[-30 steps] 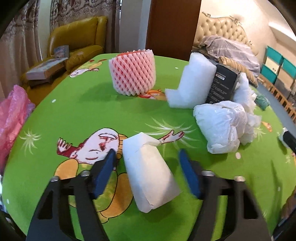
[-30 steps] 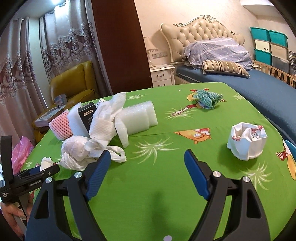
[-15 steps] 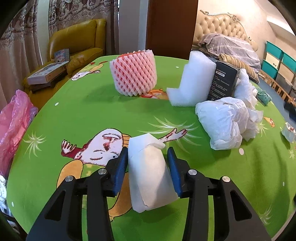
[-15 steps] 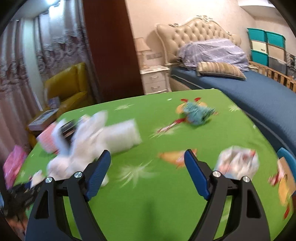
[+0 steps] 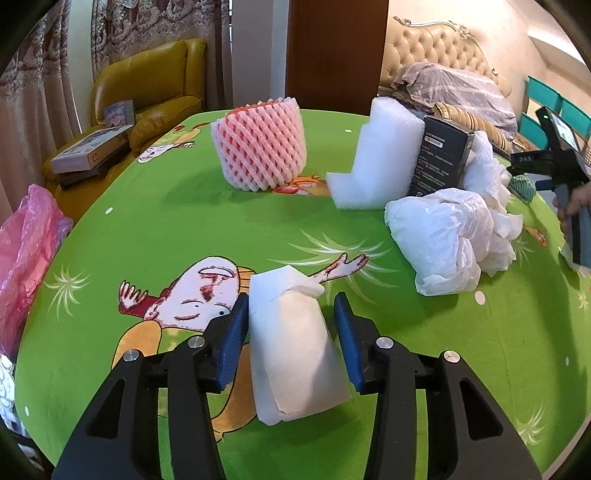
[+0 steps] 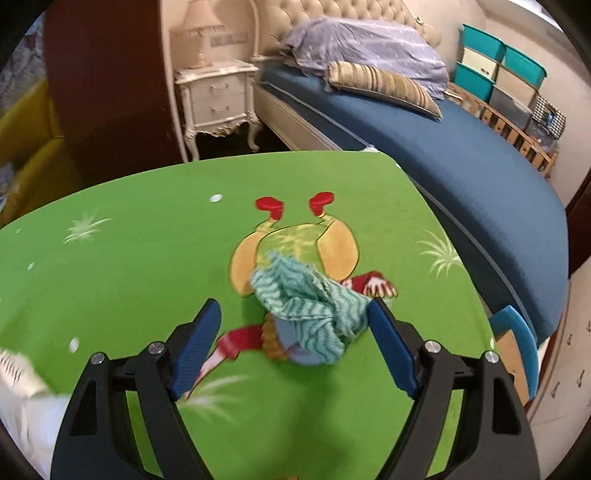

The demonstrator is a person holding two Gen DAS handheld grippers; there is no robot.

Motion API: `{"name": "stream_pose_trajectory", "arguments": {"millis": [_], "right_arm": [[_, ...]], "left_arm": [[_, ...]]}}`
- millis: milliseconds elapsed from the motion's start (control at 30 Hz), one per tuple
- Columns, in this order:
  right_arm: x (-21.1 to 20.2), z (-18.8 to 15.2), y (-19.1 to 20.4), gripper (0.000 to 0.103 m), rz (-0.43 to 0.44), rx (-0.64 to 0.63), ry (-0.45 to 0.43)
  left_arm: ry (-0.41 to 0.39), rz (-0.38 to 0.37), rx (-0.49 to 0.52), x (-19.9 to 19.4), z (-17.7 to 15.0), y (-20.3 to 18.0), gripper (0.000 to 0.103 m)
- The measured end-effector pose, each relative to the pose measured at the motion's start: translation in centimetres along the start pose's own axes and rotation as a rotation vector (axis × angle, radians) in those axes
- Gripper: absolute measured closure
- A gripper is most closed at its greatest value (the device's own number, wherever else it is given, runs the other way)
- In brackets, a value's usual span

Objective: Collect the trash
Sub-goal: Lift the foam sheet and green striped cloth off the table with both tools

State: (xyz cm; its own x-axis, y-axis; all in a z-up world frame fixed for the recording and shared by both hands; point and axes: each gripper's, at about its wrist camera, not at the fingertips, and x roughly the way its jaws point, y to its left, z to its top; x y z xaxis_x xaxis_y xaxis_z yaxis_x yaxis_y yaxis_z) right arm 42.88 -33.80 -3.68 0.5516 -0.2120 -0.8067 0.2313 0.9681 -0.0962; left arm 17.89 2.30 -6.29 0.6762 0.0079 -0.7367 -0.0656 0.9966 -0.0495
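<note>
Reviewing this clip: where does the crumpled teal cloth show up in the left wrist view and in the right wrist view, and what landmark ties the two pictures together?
Left wrist view: teal cloth is small at the far right edge, behind the white paper heap.
Right wrist view: centre, lying between the open right gripper fingers, nearer the right-hand one.
Shared landmark: the green cartoon tablecloth; also the tufted headboard.

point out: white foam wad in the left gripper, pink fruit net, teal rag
white foam wad (image 5: pixel 295 347): left wrist view, middle of its front face.
pink fruit net (image 5: pixel 260 147): left wrist view, centre of mesh side.
teal rag (image 6: pixel 310 306): right wrist view, middle fold.
</note>
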Motion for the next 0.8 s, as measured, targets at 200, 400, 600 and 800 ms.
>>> {"name": "stream_pose_trajectory", "arguments": {"millis": [200,400,600,800], "right_arm": [[0.3,-1.1,-0.8,0.069,-0.040,-0.030,-0.029],[-5.3,-2.9,-2.2,0.075,0.120,0.004,-0.177],[-12.9,-6.8,-2.0,0.075,0.248,0.002,-0.336],[-17.8,-14.5,-1.4,0.075,0.388,-0.019,-0.387]], "left_arm": [[-0.003,-0.015,-0.012,-0.1,-0.1,0.3,0.063],[-0.001,-0.010,-0.008,-0.1,0.0,0.2,0.063],[0.001,0.005,0.004,0.0,0.0,-0.1,0.063],[0.001,0.005,0.005,0.0,0.2,0.1,0.063]]}}
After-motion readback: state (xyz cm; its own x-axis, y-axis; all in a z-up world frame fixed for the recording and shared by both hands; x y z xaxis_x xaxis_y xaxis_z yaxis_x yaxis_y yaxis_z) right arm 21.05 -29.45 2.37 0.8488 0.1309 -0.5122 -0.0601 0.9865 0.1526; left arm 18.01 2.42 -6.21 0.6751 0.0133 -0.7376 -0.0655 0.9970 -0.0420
